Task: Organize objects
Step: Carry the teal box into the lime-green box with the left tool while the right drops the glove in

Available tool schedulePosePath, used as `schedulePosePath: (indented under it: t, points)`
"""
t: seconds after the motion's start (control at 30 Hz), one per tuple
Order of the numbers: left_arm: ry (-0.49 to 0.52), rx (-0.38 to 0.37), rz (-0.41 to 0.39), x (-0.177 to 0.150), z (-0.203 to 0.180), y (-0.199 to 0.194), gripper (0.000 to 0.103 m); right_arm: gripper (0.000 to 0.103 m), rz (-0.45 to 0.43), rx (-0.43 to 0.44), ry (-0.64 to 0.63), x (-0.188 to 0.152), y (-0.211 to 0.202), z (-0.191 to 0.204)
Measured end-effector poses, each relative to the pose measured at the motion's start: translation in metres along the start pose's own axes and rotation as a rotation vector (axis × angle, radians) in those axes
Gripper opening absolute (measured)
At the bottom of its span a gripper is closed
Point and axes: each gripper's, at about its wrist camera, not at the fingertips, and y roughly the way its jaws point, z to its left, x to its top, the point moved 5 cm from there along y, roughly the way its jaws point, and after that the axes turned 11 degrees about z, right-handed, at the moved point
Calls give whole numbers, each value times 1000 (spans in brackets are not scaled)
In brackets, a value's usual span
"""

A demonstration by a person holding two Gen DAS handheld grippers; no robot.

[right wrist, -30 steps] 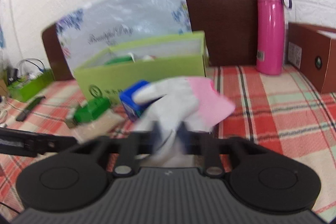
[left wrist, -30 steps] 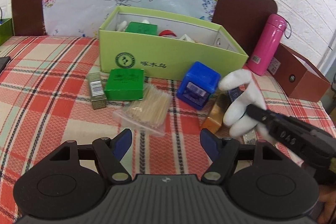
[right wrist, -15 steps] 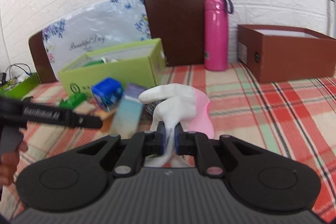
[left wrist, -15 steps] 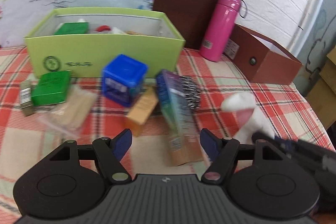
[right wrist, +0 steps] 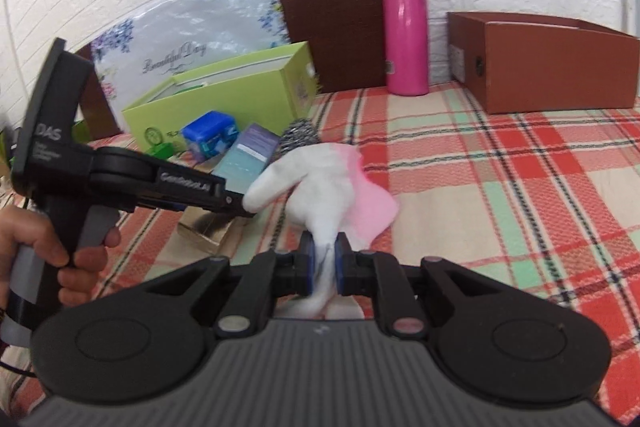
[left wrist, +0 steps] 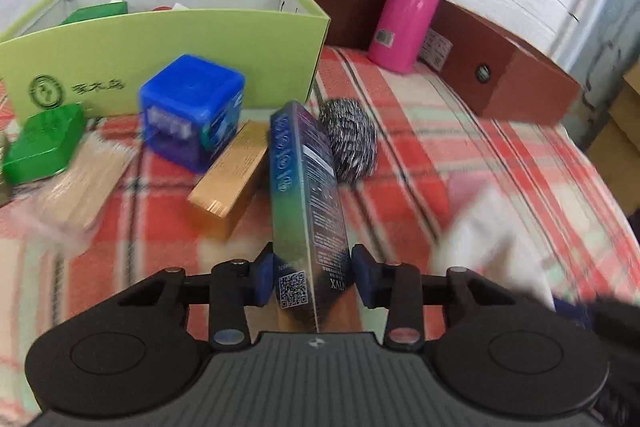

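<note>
A tall blue-green carton (left wrist: 304, 187) stands on the checked cloth between the pads of my left gripper (left wrist: 314, 279). The jaws are closing, and both pads lie against the carton's sides. The right wrist view shows the same carton (right wrist: 248, 159) beside a white and pink glove (right wrist: 320, 179). My right gripper (right wrist: 324, 259) pinches the glove's white end. Its jaws are easing open a little, with the glove still between the pads. In the left wrist view the glove (left wrist: 492, 239) is a blur at the right.
A light green open box (left wrist: 180, 39) stands behind with items inside. In front lie a blue cube (left wrist: 192, 115), a gold box (left wrist: 232, 175), a steel scourer (left wrist: 352, 143), a green packet (left wrist: 44, 143) and bagged sticks (left wrist: 80, 183). A pink bottle (left wrist: 412, 3) and brown box (left wrist: 512, 83) stand at the right.
My left gripper swung right and forward to the tall carton and narrowed its jaws around it. My right gripper carried the glove away from the pile toward the right.
</note>
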Motion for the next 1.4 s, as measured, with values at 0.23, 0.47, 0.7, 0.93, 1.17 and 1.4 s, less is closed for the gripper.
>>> schedulePosePath:
  t: [0.23, 0.47, 0.7, 0.93, 1.17, 1.4]
  points:
    - [-48, -18, 21, -50, 30, -37, 29, 58, 14, 15, -53, -2, 10, 21]
    - [-11, -15, 5, -38, 22, -31, 35, 69, 37, -13, -58, -2, 20, 27]
    - [9, 4, 12, -33, 19, -25, 35, 70, 63, -39, 5, -3, 32, 16]
    - [10, -12, 10, -34, 21, -29, 23, 15, 80, 11, -4, -3, 41, 24]
    - [26, -85, -94, -14, 18, -70, 22, 13, -29, 75, -41, 35, 14, 37]
    - [-3, -84, -230, 42, 36, -111, 22, 13, -146, 117, -140, 104, 3, 63]
